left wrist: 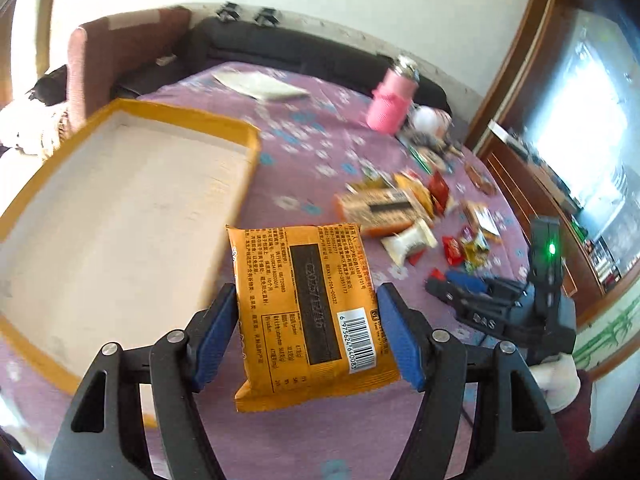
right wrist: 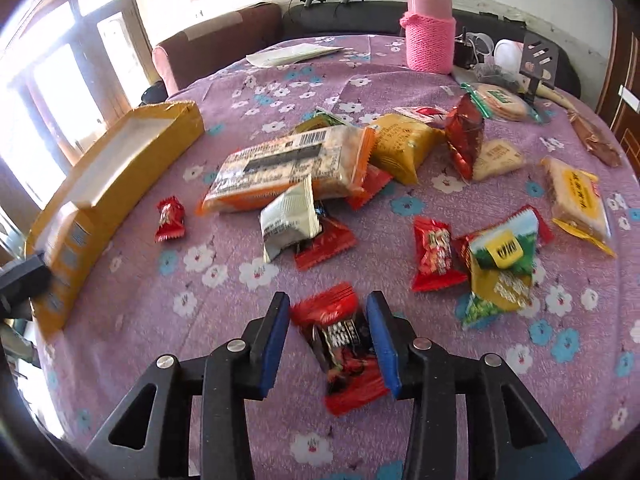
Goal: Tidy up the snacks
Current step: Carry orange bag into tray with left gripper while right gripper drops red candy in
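An orange snack packet (left wrist: pixel 308 312) is clamped between the fingers of the left gripper (left wrist: pixel 308 332), held above the surface (left wrist: pixel 320 152) just beside the yellow-rimmed tray (left wrist: pixel 120 216). A red candy wrapper (right wrist: pixel 340 344) is pinched by the right gripper (right wrist: pixel 330 344), near the scattered snacks (right wrist: pixel 360 168).

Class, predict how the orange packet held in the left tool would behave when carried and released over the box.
The orange packet probably stays fairly stiff: it juts out from the left tool without drooping. It seems light, held by its edges alone. Its glossy film may slip, so it could drop flat into the yellow box.
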Motion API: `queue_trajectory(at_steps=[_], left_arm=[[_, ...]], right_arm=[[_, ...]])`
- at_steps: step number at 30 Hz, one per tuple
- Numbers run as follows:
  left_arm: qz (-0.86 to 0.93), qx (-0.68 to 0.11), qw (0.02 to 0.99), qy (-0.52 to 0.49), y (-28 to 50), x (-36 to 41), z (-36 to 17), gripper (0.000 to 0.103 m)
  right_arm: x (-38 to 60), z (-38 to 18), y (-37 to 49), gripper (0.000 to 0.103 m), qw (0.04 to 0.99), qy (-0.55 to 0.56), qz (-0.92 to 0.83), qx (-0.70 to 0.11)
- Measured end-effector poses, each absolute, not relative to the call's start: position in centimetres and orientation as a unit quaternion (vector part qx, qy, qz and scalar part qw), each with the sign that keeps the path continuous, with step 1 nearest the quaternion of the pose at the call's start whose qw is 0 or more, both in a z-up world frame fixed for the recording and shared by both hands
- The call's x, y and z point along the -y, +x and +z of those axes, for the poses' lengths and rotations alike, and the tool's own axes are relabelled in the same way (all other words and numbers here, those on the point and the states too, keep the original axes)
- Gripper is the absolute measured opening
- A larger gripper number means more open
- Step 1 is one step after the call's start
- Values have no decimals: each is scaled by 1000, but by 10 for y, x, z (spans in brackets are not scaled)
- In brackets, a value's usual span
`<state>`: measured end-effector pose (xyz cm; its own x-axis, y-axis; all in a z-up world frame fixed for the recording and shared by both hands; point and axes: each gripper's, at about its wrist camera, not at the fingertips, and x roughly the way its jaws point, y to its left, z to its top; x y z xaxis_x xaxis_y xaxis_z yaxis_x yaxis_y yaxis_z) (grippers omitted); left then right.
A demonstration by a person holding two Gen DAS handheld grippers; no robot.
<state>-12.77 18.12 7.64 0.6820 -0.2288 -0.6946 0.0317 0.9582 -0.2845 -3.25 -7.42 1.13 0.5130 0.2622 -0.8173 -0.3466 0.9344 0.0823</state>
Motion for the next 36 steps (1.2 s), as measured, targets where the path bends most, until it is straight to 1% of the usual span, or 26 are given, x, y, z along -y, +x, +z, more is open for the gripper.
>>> queue_trajectory(at_steps=[1, 3, 5, 9, 12, 16, 18, 21, 23, 26, 27, 28, 32, 35, 36], left_arm=[[-66, -388, 910, -127, -130, -189, 77, 70], [-58, -382, 912, -138, -135, -203, 77, 70], [-48, -378, 912, -151, -139, -218, 77, 70], [-27, -365, 916, -167, -148, -245, 78, 70], [-5, -361, 916, -178, -151, -268, 77, 70], [30, -356, 915, -189, -150, -302, 75, 70], [44, -358, 913, -191, -147, -316, 71, 70], [67, -367, 909, -184, -139, -332, 63, 70], [82, -375, 906, -180, -133, -344, 57, 70], [101, -383, 900, -180, -127, -362, 49, 70], [102, -384, 900, -182, -126, -367, 47, 67], [104, -385, 899, -183, -124, -370, 45, 65], [98, -384, 897, -198, -124, -383, 42, 65], [89, -375, 897, -219, -127, -391, 43, 65], [85, -370, 897, -225, -129, -394, 45, 65]], right_arm=[[74, 11, -36, 41, 870, -52, 172, -459], [69, 10, -40, 36, 872, -76, 161, -455], [65, 11, -43, 34, 871, -89, 159, -456], [59, 13, -51, 25, 872, -103, 152, -454], [59, 24, -57, 25, 872, -76, 160, -457], [38, 64, -67, 25, 874, -36, 218, -433], [10, 85, -72, 25, 863, -15, 273, -424], [-40, 97, -75, 24, 838, -5, 340, -427], [-78, 97, -75, 24, 817, 2, 375, -439], [-138, 89, -77, 24, 797, -20, 405, -447], [-161, 82, -77, 24, 789, -28, 414, -453], [-172, 77, -77, 24, 785, -31, 418, -457], [-218, 51, -73, 24, 772, -45, 419, -475], [-233, 37, -67, 24, 769, -49, 417, -482], [-235, 36, -67, 27, 770, -53, 417, -480]])
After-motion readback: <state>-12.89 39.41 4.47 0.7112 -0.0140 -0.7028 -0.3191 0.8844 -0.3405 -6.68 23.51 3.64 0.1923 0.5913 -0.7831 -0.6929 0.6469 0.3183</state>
